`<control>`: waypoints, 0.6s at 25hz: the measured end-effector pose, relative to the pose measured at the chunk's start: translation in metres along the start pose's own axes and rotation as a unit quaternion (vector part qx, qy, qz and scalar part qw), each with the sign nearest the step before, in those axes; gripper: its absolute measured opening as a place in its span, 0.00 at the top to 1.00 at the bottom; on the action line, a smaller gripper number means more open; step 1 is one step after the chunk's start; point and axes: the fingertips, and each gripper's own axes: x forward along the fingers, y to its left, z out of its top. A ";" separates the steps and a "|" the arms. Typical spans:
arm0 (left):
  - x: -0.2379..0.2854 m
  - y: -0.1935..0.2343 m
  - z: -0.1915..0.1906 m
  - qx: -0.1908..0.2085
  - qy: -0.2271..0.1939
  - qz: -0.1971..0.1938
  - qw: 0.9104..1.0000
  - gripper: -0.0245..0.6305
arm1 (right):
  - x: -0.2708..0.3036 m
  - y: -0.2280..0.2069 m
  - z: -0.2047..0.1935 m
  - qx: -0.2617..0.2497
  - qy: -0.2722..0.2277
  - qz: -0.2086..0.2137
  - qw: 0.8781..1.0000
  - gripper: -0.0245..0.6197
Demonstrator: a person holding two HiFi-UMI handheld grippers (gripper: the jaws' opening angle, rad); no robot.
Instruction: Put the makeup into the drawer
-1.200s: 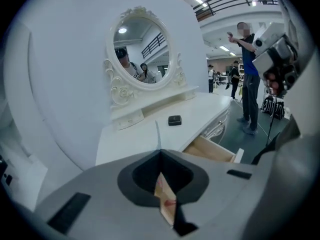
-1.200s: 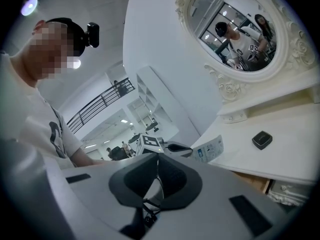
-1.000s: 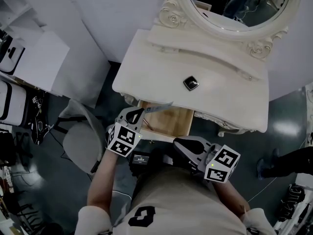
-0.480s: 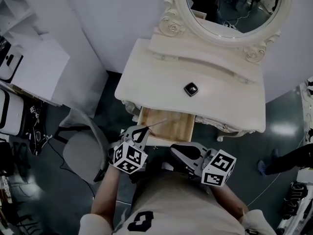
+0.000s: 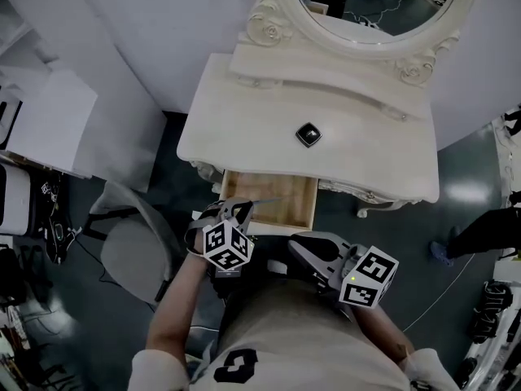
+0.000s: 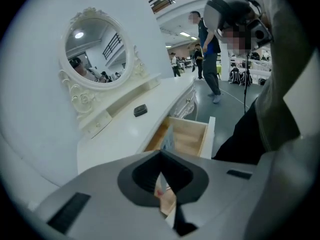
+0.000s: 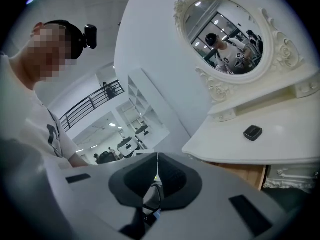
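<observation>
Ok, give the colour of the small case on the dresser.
The small case is black, pale centre; best in head view.

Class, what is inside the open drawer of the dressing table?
The drawer shows a bare wooden floor. A thin flat packet, pinched in the left gripper, reaches over it. The drawer's back, under the tabletop, is hidden.
</observation>
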 end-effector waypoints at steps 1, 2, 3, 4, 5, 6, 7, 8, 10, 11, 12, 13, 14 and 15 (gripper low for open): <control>0.008 0.000 -0.002 0.016 0.007 0.003 1.000 0.88 | -0.002 -0.004 0.001 0.004 0.001 -0.001 1.000 0.92; 0.017 0.001 -0.003 0.033 0.014 0.010 0.999 0.88 | -0.004 -0.009 0.001 0.008 0.002 -0.003 1.000 0.92; 0.027 0.001 -0.004 0.049 0.021 0.019 0.998 0.88 | -0.005 -0.014 0.000 0.012 0.005 -0.004 1.000 0.92; 0.037 0.001 -0.006 0.062 0.030 0.026 0.997 0.88 | -0.006 -0.020 -0.001 0.017 0.008 -0.004 1.000 0.92; 0.047 0.001 -0.009 0.072 0.040 0.027 0.996 0.88 | -0.007 -0.025 -0.004 0.023 0.011 -0.003 1.000 0.92; 0.055 -0.001 -0.011 0.079 0.049 0.024 0.995 0.88 | -0.007 -0.029 -0.006 0.029 0.014 -0.002 0.999 0.92; 0.062 -0.002 -0.011 0.085 0.057 0.018 0.995 0.88 | -0.008 -0.033 -0.007 0.034 0.017 -0.001 0.999 0.92; 0.066 -0.001 -0.009 0.087 0.060 0.016 0.994 0.88 | -0.010 -0.037 -0.008 0.038 0.019 0.001 0.999 0.92; 0.068 0.006 0.001 0.086 0.053 0.020 0.995 0.88 | -0.013 -0.045 -0.006 0.041 0.020 0.001 0.999 0.92; 0.068 0.009 0.007 0.086 0.048 0.023 0.995 0.88 | -0.014 -0.049 -0.004 0.043 0.019 0.001 0.999 0.92; 0.068 0.009 0.010 0.089 0.045 0.021 0.995 0.88 | -0.015 -0.053 -0.003 0.045 0.018 0.001 0.999 0.92; 0.069 0.005 0.010 0.094 0.045 0.012 0.994 0.88 | -0.016 -0.057 -0.002 0.047 0.017 0.002 0.999 0.92; 0.072 -0.003 0.007 0.098 0.050 -0.001 0.994 0.88 | -0.017 -0.060 -0.001 0.049 0.018 0.002 0.999 0.92; 0.077 -0.011 0.001 0.099 0.059 -0.017 0.993 0.88 | -0.018 -0.063 -0.001 0.051 0.019 0.003 0.999 0.92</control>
